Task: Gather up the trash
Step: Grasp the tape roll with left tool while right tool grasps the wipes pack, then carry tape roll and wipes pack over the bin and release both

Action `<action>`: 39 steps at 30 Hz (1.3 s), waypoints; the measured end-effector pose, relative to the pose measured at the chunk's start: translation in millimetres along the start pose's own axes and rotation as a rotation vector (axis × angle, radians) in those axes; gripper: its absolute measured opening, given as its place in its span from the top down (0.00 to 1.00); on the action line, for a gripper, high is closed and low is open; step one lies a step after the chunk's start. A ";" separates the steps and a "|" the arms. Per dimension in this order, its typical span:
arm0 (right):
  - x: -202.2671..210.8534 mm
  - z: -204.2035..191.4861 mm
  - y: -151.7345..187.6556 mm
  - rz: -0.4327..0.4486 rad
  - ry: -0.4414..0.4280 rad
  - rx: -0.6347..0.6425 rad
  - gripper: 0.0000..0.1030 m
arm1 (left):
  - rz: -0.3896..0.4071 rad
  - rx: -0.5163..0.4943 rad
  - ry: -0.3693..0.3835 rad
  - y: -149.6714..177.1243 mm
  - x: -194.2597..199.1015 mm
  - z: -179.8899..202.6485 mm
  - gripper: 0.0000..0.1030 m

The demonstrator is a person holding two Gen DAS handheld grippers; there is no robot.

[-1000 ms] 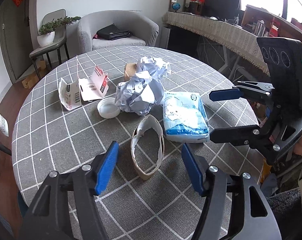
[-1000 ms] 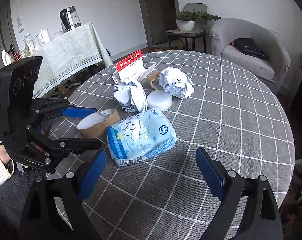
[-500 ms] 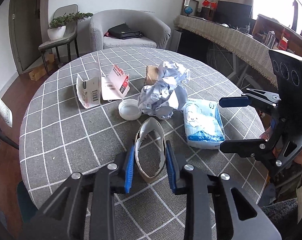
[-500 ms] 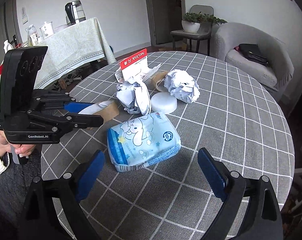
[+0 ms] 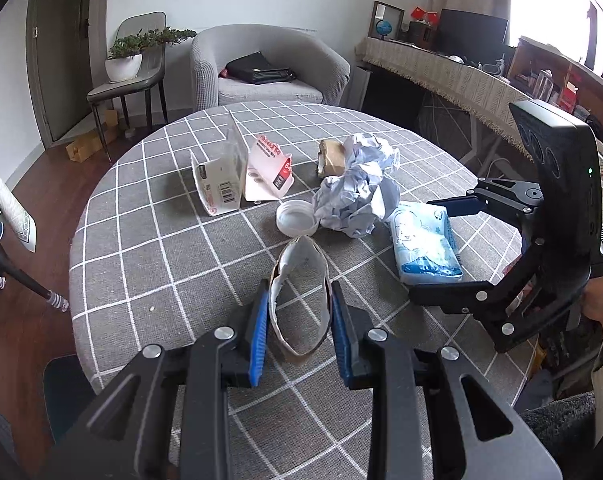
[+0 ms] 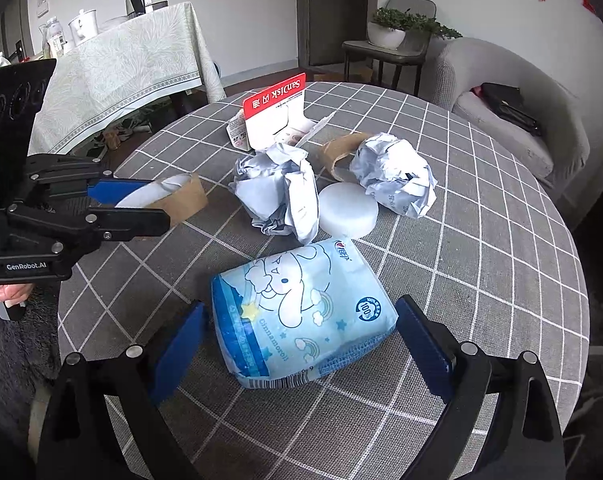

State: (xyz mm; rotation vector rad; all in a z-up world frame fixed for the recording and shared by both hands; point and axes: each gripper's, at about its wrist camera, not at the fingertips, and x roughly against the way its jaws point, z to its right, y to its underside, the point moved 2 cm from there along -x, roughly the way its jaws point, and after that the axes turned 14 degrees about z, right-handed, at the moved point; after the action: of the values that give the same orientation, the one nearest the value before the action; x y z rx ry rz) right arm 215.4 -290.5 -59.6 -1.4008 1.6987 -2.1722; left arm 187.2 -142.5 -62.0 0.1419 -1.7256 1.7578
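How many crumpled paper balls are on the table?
2. One paper ball lies left of the white lid, the other to its right. A smaller one could be hidden behind them.

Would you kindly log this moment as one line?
left gripper: shut on tape ring | right gripper: open, around tissue pack | table: more trash left

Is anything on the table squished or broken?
Yes. The cardboard ring between the left tongs is squashed into a long oval with a torn edge. Two paper balls are crumpled, and the red-topped package is ripped open.
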 end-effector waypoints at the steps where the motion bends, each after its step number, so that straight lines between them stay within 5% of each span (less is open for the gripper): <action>1: -1.0 -0.2 -0.6 -0.001 0.003 -0.005 0.08 | 0.001 0.003 -0.002 0.0 1.7 -3.2 0.70; 13: -16.4 -6.1 -15.6 -0.042 0.053 -0.038 0.19 | 0.038 0.038 -0.031 -1.6 31.2 -37.1 0.70; 19: -12.5 9.3 -25.6 -0.036 0.187 -0.109 0.24 | 0.054 0.063 -0.052 -0.3 45.4 -57.7 0.70; 29: 13.8 14.8 -59.6 0.085 0.346 -0.165 0.24 | 0.072 0.101 -0.097 2.9 68.0 -91.0 0.70; 39: 19.4 -11.6 -99.2 0.261 0.313 -0.239 0.24 | 0.065 0.131 -0.179 14.8 83.4 -134.7 0.70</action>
State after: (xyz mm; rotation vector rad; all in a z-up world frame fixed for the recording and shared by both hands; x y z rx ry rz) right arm 242.2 -252.8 31.0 -0.8401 2.1680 -2.1853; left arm 163.8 14.3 -48.7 0.3118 -1.7555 1.9574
